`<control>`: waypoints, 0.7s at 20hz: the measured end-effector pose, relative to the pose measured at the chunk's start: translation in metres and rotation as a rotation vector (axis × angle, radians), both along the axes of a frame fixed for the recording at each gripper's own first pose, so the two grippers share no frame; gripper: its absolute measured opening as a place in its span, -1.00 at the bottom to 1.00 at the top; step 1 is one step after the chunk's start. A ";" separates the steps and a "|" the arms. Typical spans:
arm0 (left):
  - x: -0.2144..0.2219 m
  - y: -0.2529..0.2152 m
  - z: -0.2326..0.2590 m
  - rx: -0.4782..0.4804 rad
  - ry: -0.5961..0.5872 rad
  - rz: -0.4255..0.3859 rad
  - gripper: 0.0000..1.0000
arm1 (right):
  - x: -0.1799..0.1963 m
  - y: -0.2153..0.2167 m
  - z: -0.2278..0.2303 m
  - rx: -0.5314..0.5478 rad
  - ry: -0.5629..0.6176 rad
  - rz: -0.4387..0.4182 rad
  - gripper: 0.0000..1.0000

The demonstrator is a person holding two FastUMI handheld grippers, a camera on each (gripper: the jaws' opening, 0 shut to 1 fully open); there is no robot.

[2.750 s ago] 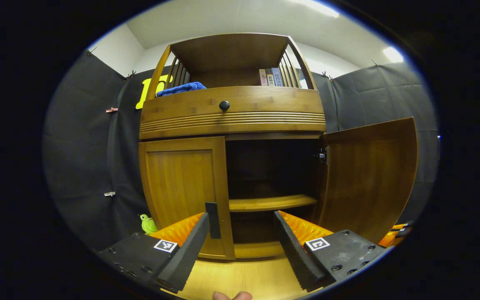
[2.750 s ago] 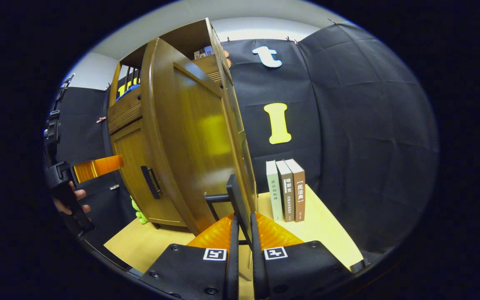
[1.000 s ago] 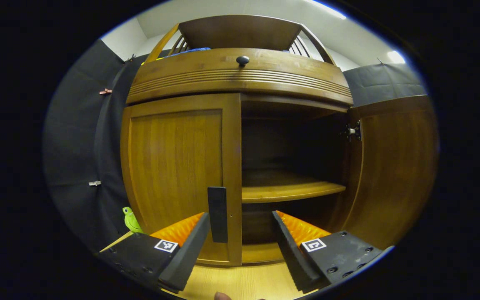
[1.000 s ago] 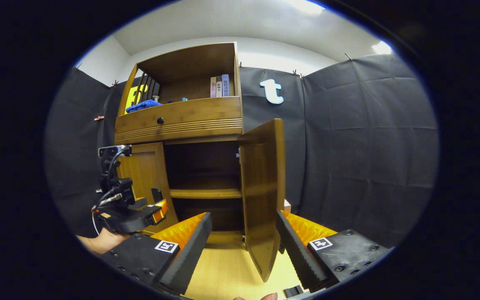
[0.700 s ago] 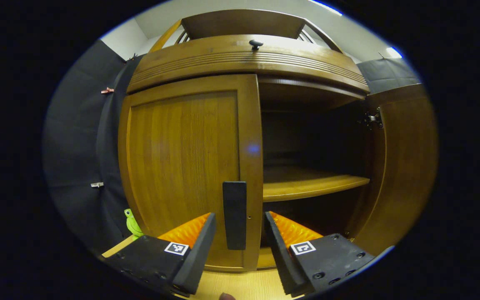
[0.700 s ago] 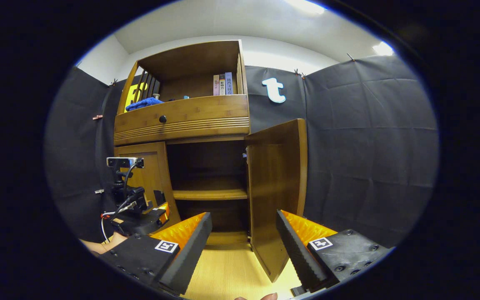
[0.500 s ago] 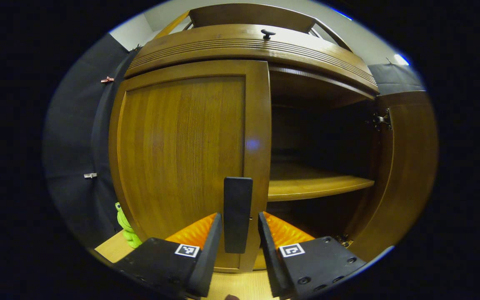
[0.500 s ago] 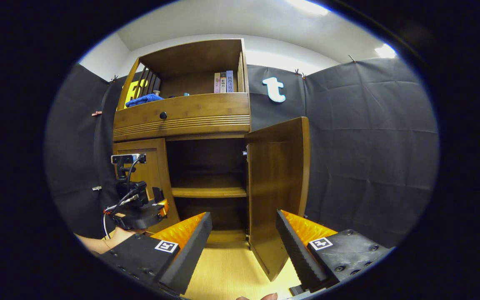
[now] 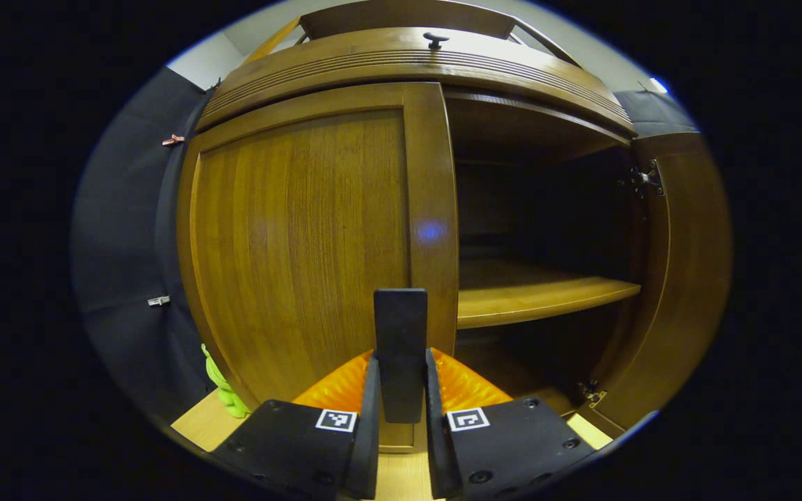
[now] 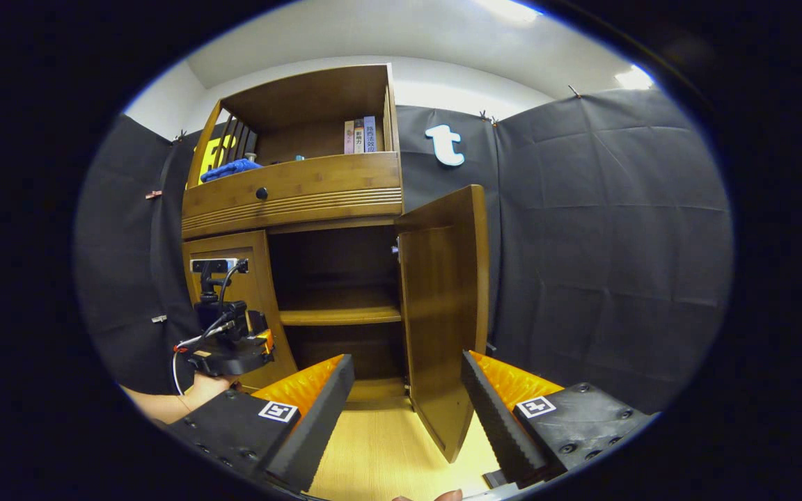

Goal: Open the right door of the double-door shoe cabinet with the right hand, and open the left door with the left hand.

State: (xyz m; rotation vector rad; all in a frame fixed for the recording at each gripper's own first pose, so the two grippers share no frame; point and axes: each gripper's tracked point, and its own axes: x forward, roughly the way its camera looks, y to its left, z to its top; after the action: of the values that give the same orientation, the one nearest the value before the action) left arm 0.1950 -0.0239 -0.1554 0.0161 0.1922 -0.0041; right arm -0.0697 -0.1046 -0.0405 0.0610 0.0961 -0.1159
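L gripper (image 9: 399,410): both fingers pinch the black handle (image 9: 400,348) of the L door, 1 finger each side, pads against it; same gripper seen from the R gripper view (image 10: 230,348), low at the L door, w/ a hand (image 10: 209,384) under it.
R gripper (image 10: 406,410): fingers spread wide, nothing between them, held back from the cabinet, apart from the R door.
L door (image 9: 303,229): closed, flush w/ cabinet front; handle upright near its inner edge, low down.
R door (image 10: 446,306): swung out wide, inner face toward the R gripper view; in the L gripper view it stands at far R (image 9: 686,278), hinge (image 9: 645,179) visible near its top.
Cabinet (image 10: 289,195): wooden, stands on a light wood floor (image 10: 380,452); R half open & dark inside, 1 shelf (image 9: 540,296) across it, bare.
Drawer (image 10: 293,184): above the doors, shut, 1 dark round knob (image 10: 262,193).
Top shelf: blue cloth (image 10: 227,169) at L, 3 books (image 10: 359,136) upright at R.
Green toy (image 9: 223,386): on floor just beside cabinet's L lower corner, partly hidden.
Wall (image 10: 603,243): black cloth behind & around cabinet.
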 end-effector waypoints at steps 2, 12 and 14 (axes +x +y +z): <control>-0.012 0.004 0.002 0.003 -0.021 -0.015 -0.37 | -0.006 -0.001 0.001 0.005 -0.001 0.008 0.96; -0.094 0.031 0.006 0.003 0.012 -0.023 -0.48 | -0.017 0.007 0.004 0.022 -0.006 0.072 1.00; -0.112 0.040 0.007 0.001 0.008 -0.024 -0.49 | -0.016 0.014 0.001 0.014 0.001 0.091 1.00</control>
State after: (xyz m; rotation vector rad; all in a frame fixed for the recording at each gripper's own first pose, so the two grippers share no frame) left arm 0.0831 0.0162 -0.1483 0.0189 0.1995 -0.0279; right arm -0.0861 -0.0906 -0.0395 0.0707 0.1003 -0.0243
